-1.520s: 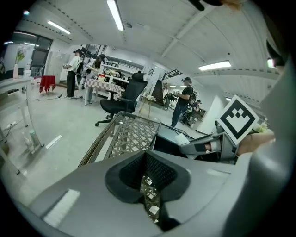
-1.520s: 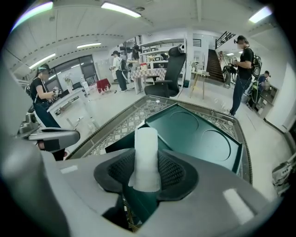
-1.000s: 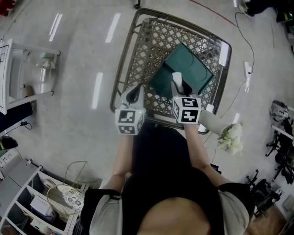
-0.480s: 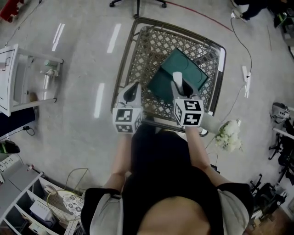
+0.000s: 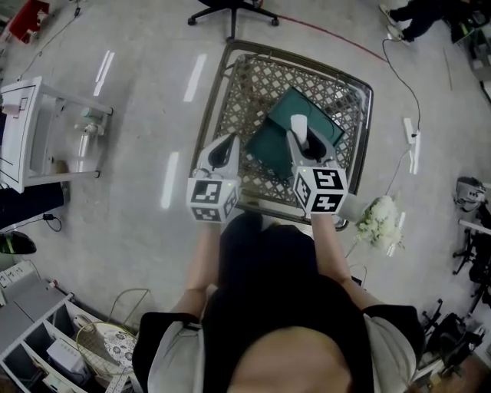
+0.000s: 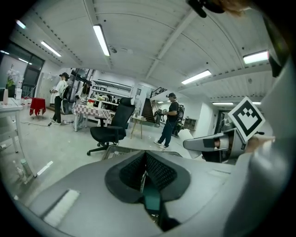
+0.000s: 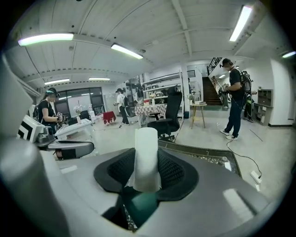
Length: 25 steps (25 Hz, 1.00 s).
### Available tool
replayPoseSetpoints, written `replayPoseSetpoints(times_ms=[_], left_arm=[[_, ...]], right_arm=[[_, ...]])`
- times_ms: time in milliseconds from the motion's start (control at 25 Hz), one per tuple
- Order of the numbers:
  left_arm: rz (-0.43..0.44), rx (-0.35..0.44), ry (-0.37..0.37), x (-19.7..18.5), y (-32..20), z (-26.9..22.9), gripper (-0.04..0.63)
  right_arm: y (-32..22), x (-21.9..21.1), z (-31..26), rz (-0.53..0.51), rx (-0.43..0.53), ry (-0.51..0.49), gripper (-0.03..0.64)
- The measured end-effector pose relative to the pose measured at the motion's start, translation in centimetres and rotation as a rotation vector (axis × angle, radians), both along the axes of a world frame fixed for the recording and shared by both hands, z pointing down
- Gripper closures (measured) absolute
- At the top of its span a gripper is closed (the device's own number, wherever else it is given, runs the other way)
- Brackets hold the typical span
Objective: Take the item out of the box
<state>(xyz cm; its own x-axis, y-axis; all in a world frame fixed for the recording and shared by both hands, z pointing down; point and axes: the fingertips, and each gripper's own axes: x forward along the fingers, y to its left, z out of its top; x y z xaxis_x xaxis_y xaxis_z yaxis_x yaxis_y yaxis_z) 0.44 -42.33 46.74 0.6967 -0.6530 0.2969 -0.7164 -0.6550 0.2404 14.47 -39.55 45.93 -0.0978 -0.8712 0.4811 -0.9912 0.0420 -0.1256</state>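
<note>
A dark green box (image 5: 276,137) lies tilted inside a metal mesh cart (image 5: 230,92) on the floor below me. My right gripper (image 5: 301,138) hovers over the box, shut on a white cylindrical item (image 5: 299,125) that stands upright between its pads; the same white item (image 7: 147,157) fills the middle of the right gripper view. My left gripper (image 5: 227,146) hangs over the cart's near left edge, jaws together with nothing held, and the left gripper (image 6: 144,175) shows only a sliver of green box behind it.
A black office chair (image 5: 230,9) stands beyond the cart. A white table (image 5: 34,130) is at the left, shelves (image 5: 46,353) at bottom left, white flowers (image 5: 378,221) and cables at the right. Several people (image 6: 170,118) stand across the room.
The head view has shifted a little, so the cart sits slightly lower in frame. Both grippers stay over the cart, and the right one keeps its hold on the white item.
</note>
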Motion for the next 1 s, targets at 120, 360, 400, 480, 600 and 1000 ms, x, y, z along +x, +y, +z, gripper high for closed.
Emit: replayPoseSetpoints(times_ms=[120,360,400,480,600,1000], left_arm=[[-0.001,0.021,0.000,-0.3,-0.1,-0.7,0.588],[0.002,0.064,0.016,-0.3,-0.2,-2.9,0.588],[0.005,0.072,0.018,-0.3,-0.2,-3.3,0.588],[0.010,0.091,0.020,-0.3,-0.2,-4.1,0.588],[0.019,0.117,0.026,-0.2,-0.2,-5.0,0.588],[0.033,0.193,0.047,-1.2,-0.4,-7.3,0.588]], right_arm=[[-0.1,-0.2,-1.3,-0.002,0.035,0.000,0.468],[0.1,-0.2,-4.3,-0.023,0.131,0.036,0.468],[0.2,-0.3,-4.9,-0.029,0.150,0.031,0.468],[0.3,-0.3,-5.8,-0.040,0.188,0.009,0.468],[0.4,-0.1,-6.6,-0.045,0.232,-0.022,0.468],[0.8,-0.6,-10.0,-0.118,0.403,-0.038,0.469]])
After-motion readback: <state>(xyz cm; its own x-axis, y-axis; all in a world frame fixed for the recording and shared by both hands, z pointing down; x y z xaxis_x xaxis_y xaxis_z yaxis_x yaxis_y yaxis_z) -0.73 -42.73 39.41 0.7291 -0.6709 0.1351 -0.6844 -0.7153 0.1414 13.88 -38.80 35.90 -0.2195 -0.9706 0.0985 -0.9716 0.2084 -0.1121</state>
